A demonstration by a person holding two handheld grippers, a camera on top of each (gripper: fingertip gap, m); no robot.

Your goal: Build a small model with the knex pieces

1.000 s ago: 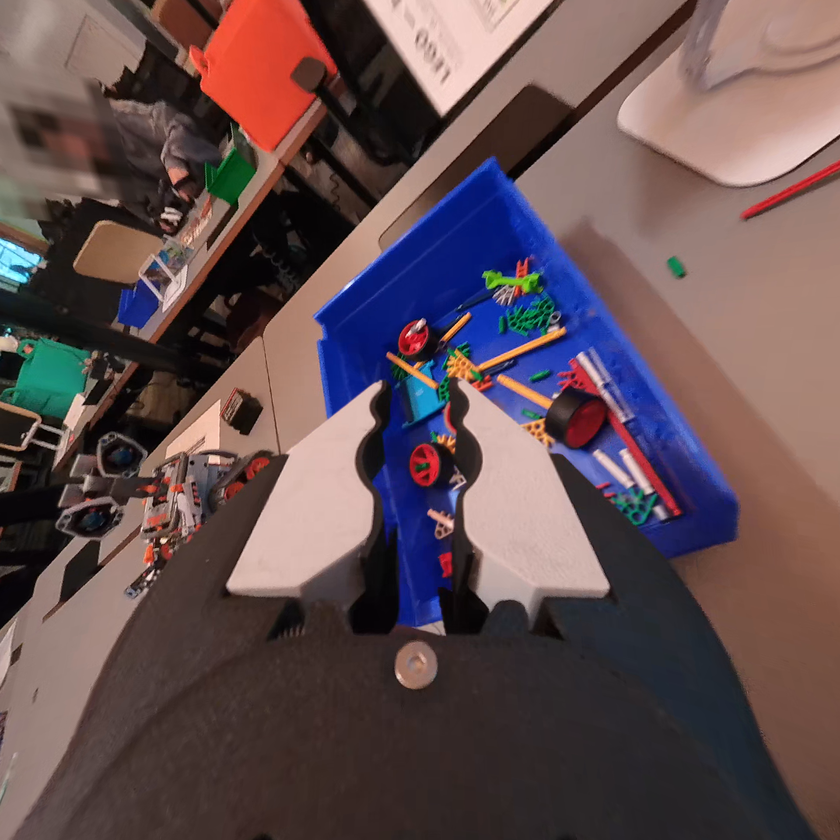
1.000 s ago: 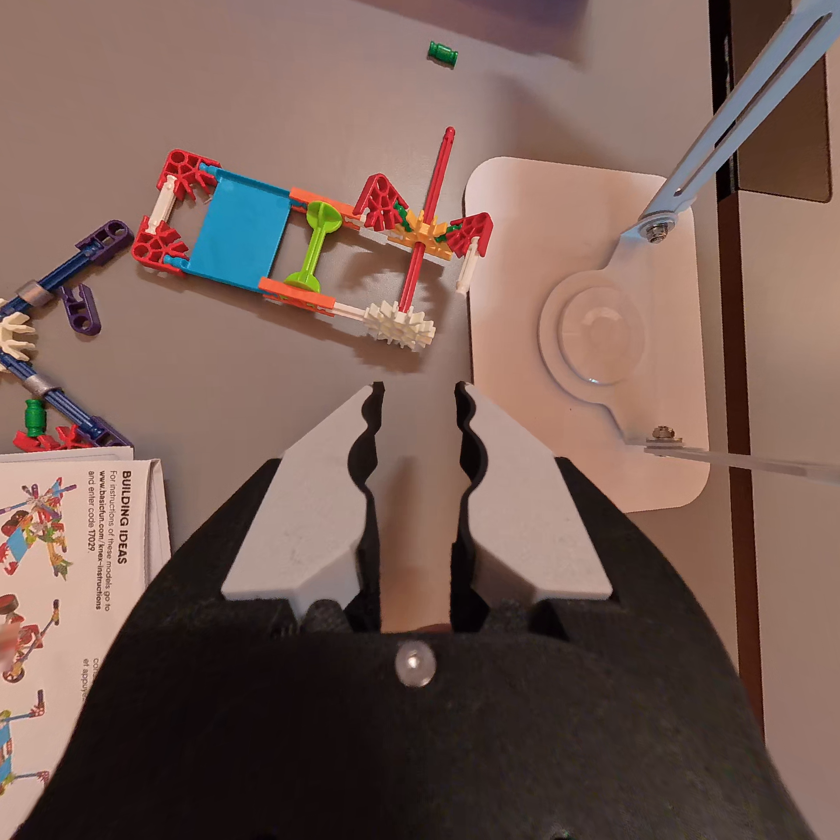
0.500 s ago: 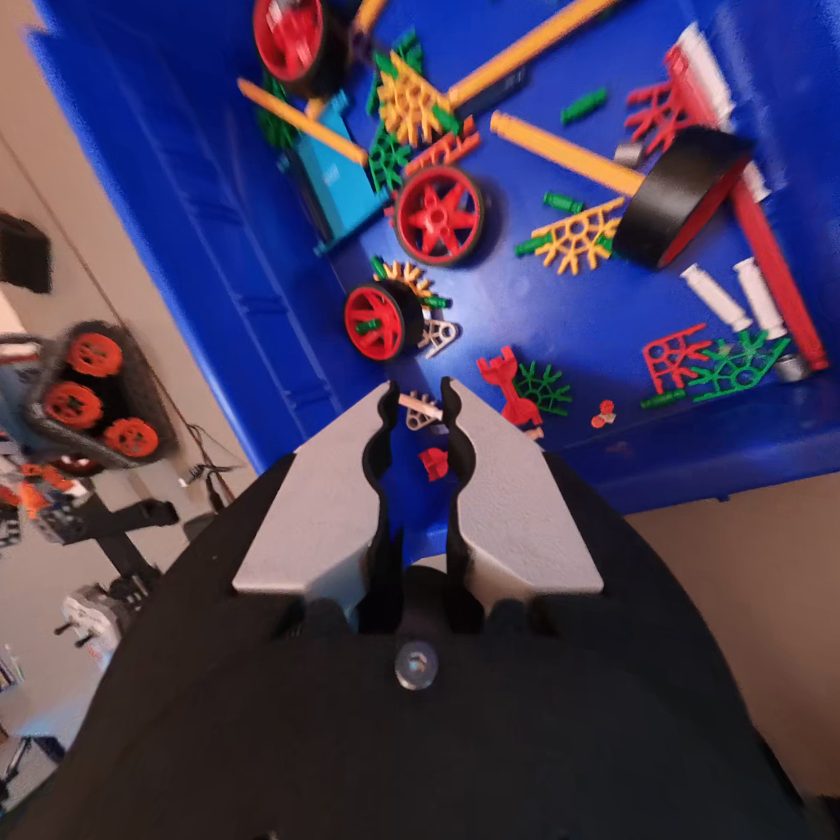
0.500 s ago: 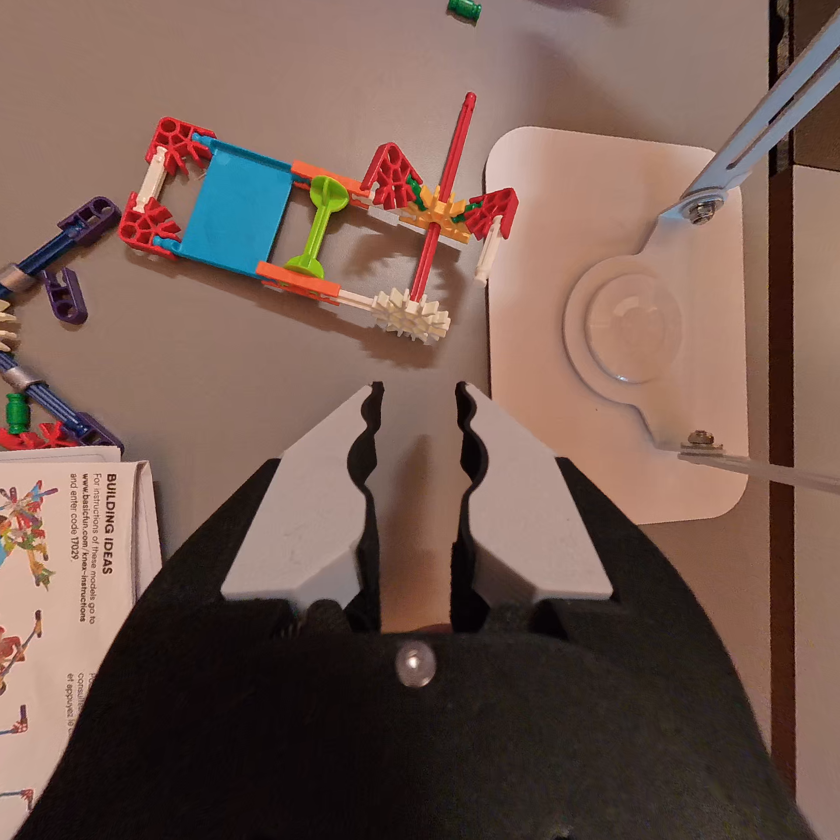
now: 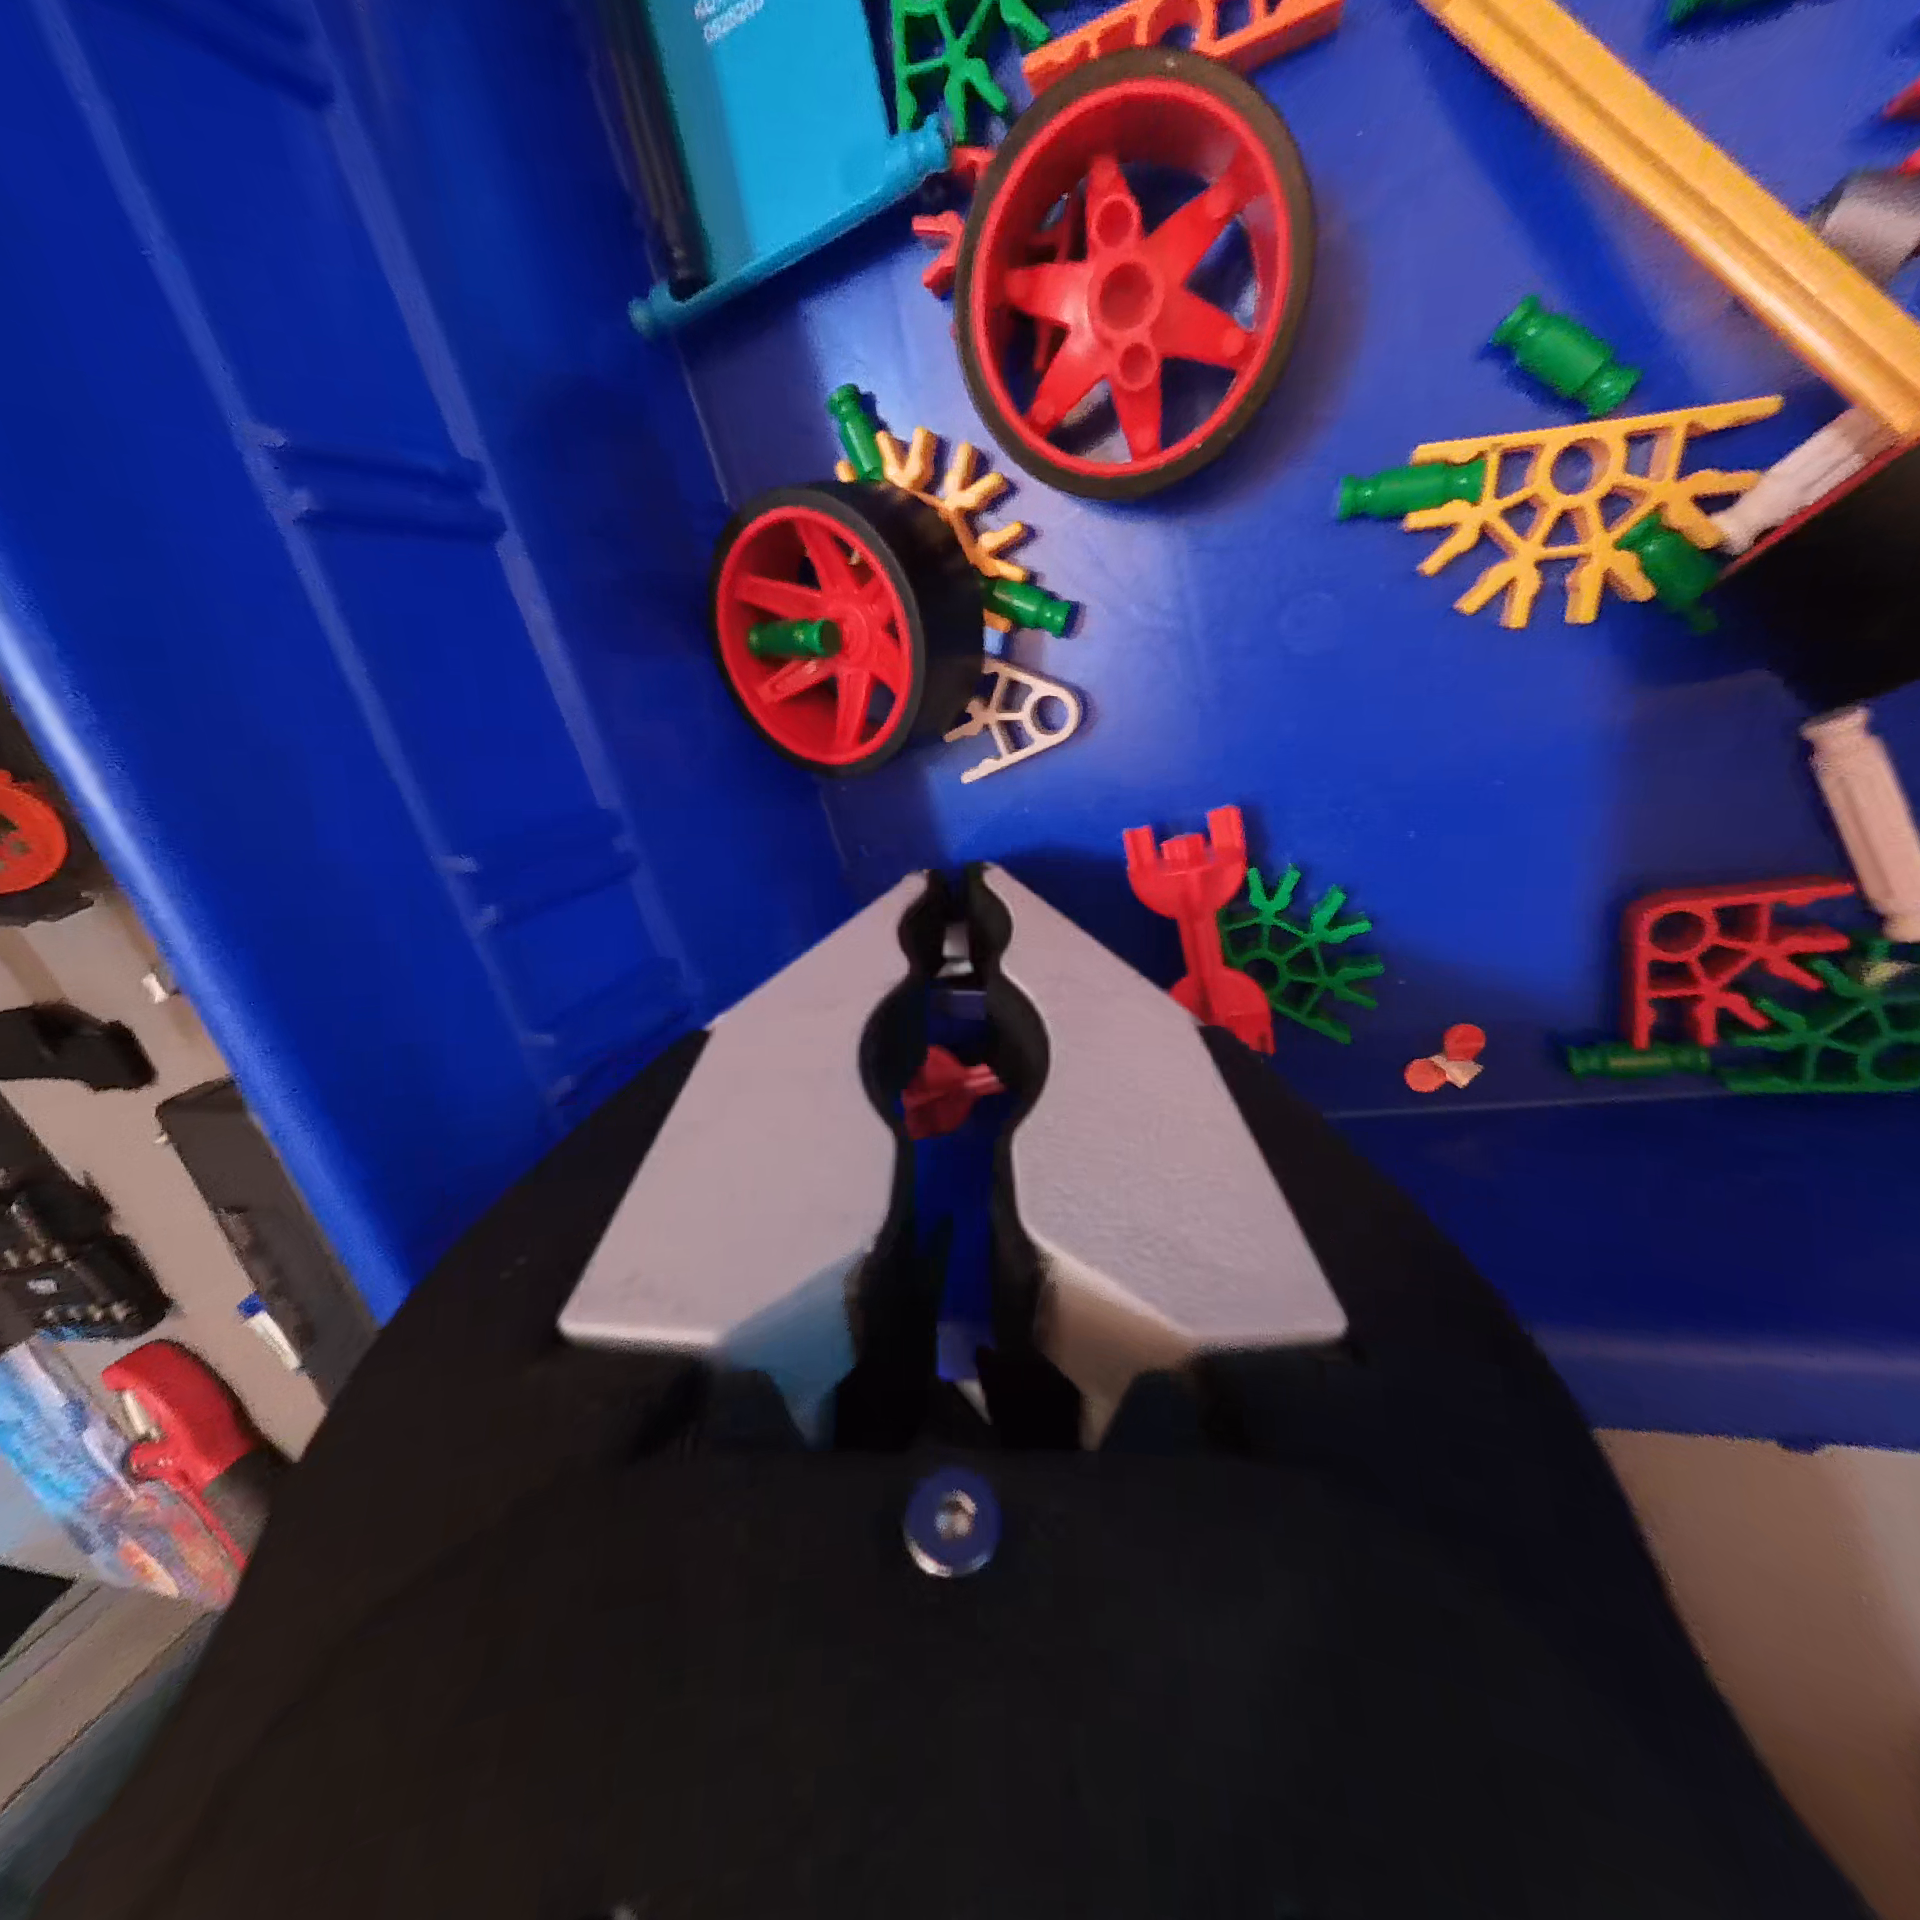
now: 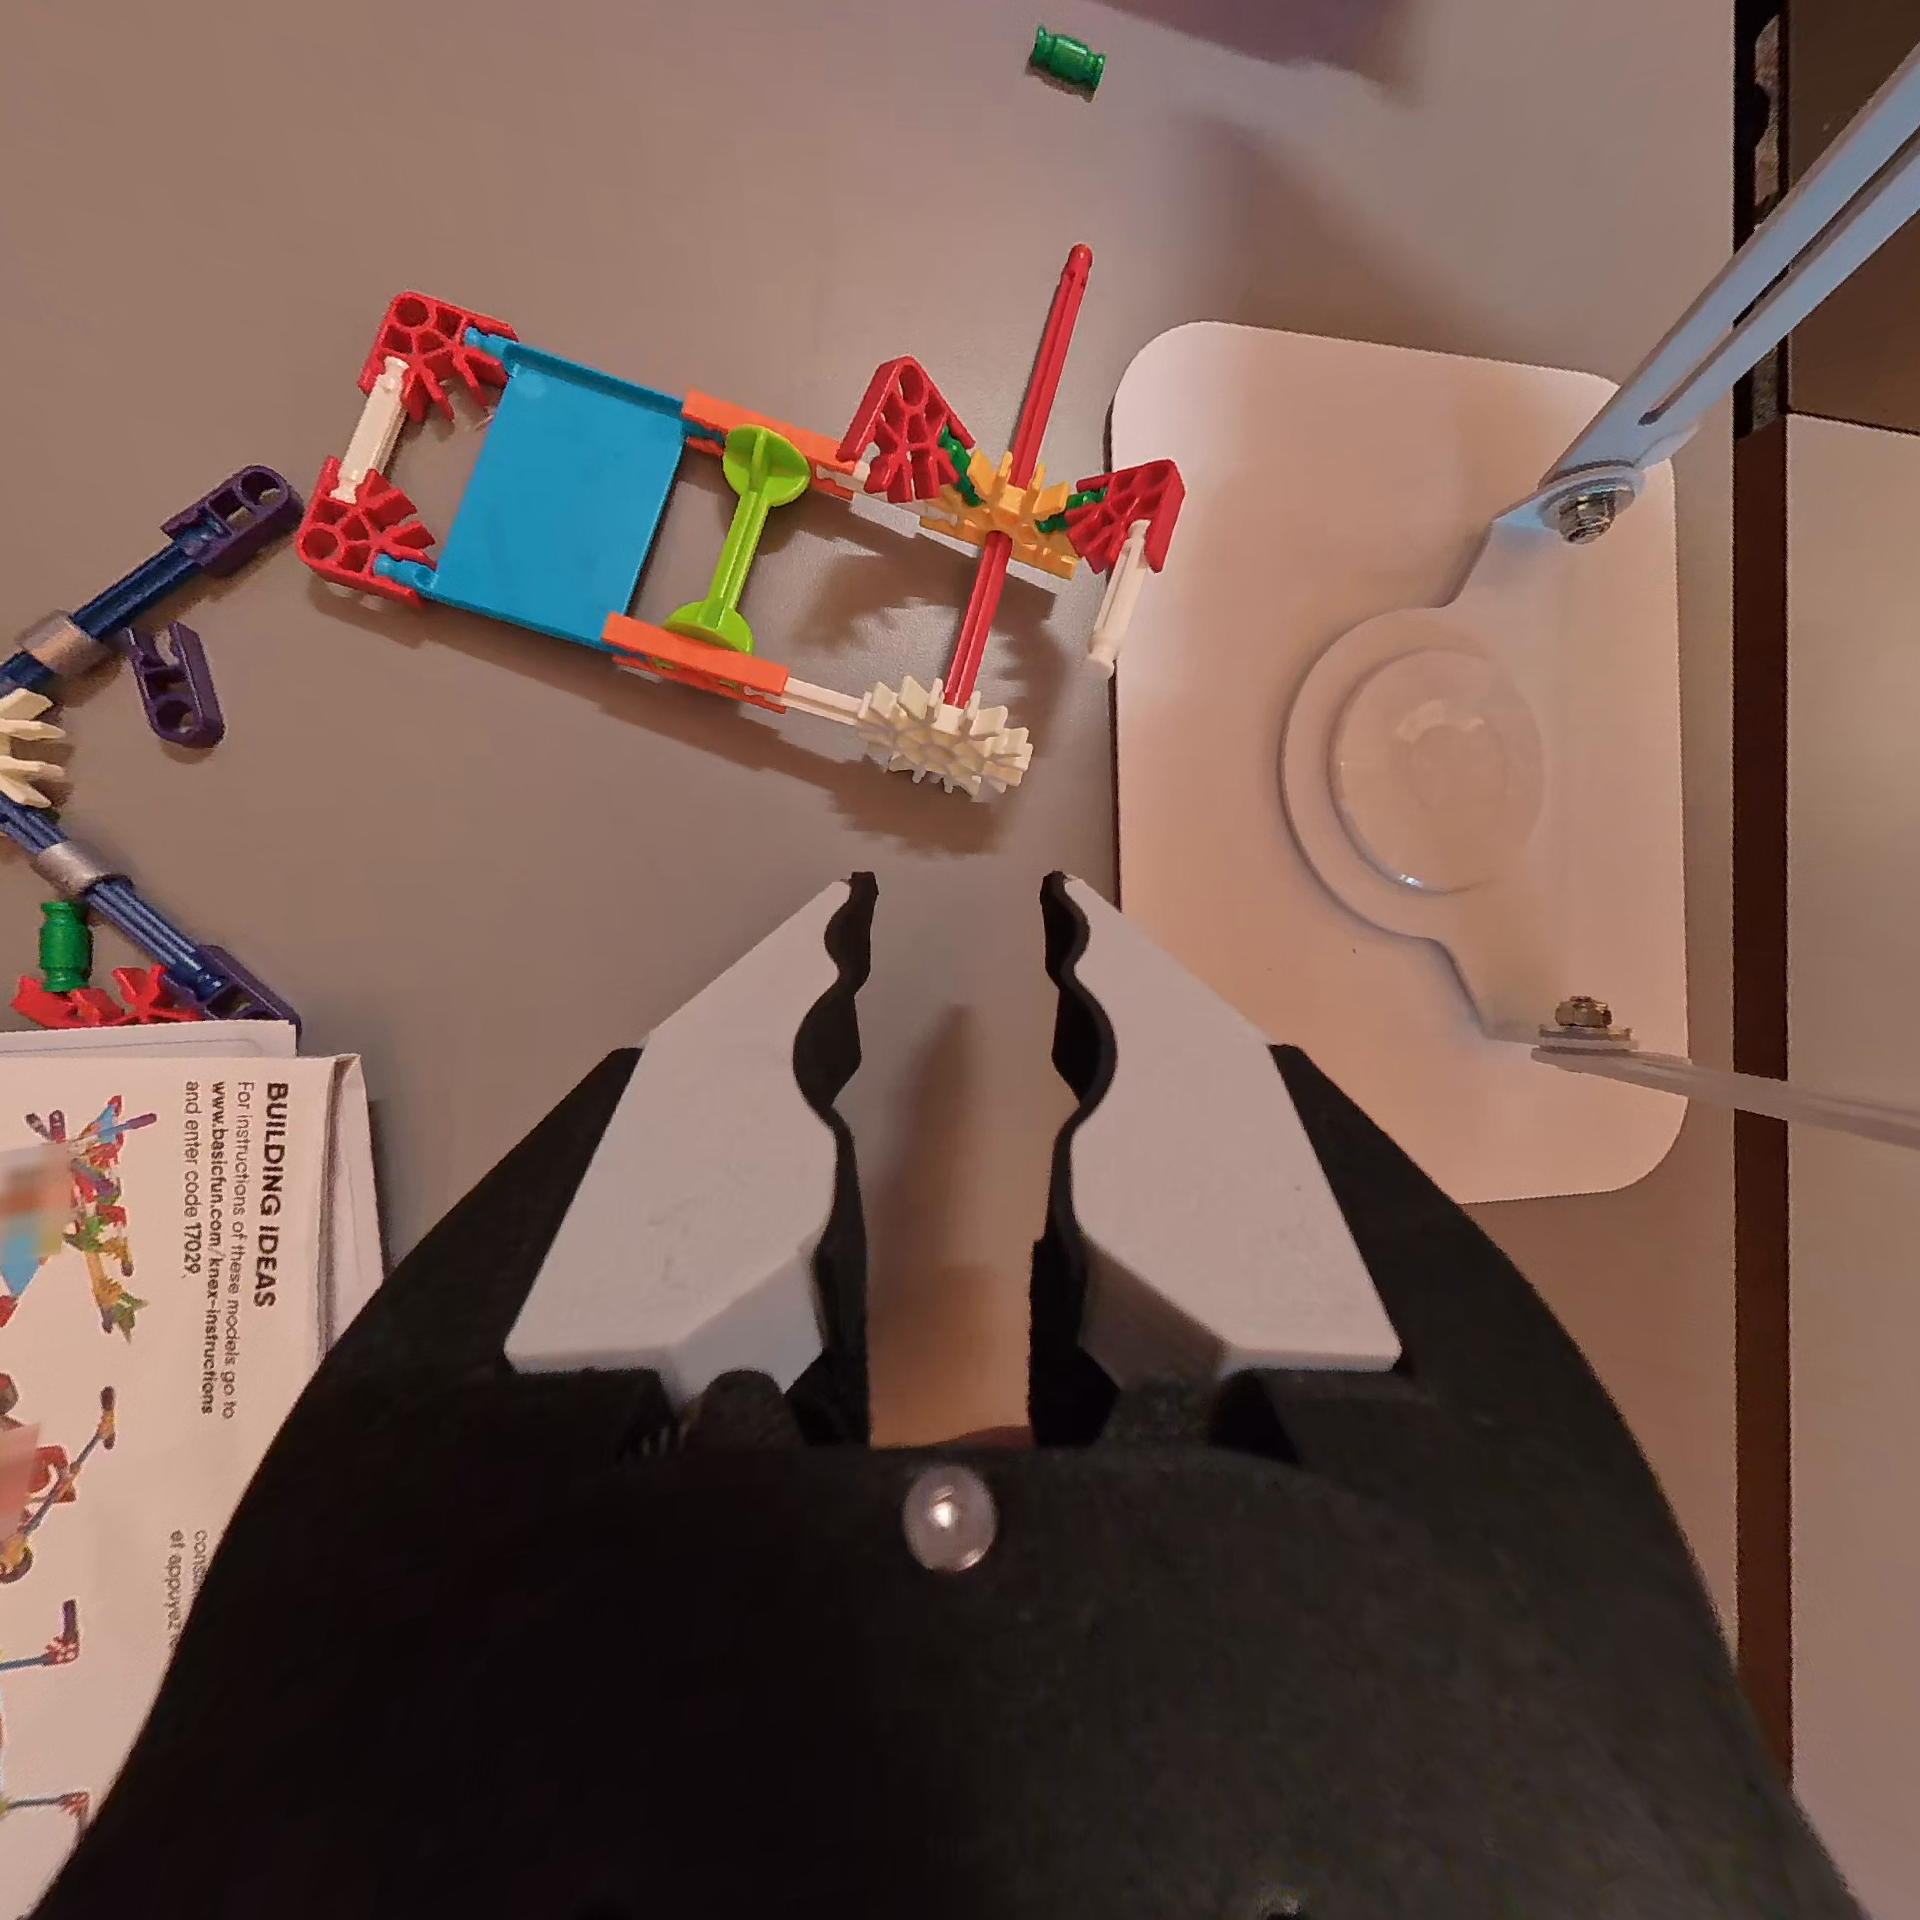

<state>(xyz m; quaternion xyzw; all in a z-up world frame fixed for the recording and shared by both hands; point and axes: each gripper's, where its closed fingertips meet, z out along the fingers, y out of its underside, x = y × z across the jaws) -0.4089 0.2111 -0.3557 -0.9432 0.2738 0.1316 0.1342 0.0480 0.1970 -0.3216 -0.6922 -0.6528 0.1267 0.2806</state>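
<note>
Jaws of the left gripper [image 5: 954,883] stand nearly together inside the blue bin [image 5: 395,623], tips almost touching; something thin and pale seems caught between them just behind the tips, but I cannot tell for sure. A small red piece [image 5: 940,1086] shows through the round gap farther back, and whether it is held or merely lies on the bin floor beneath is unclear. Taking the bin as landmark: near its left wall a small red wheel [image 5: 821,634] stands tilted against a yellow connector [image 5: 961,509], with a white connector [image 5: 1023,717] just beside it; a larger red wheel [image 5: 1132,281] lies flat farther in, and a red clip [image 5: 1195,914] touches a green connector [image 5: 1299,951] right of the tips. Jaws of the right gripper [image 6: 958,883] are apart and hold nothing, hovering above the grey worktop [image 6: 623,156] just short of a toy frame [image 6: 727,540] with a blue panel; a white base plate [image 6: 1351,436] lies right of the frame, a printed leaflet [image 6: 156,1299] at lower left.
</note>
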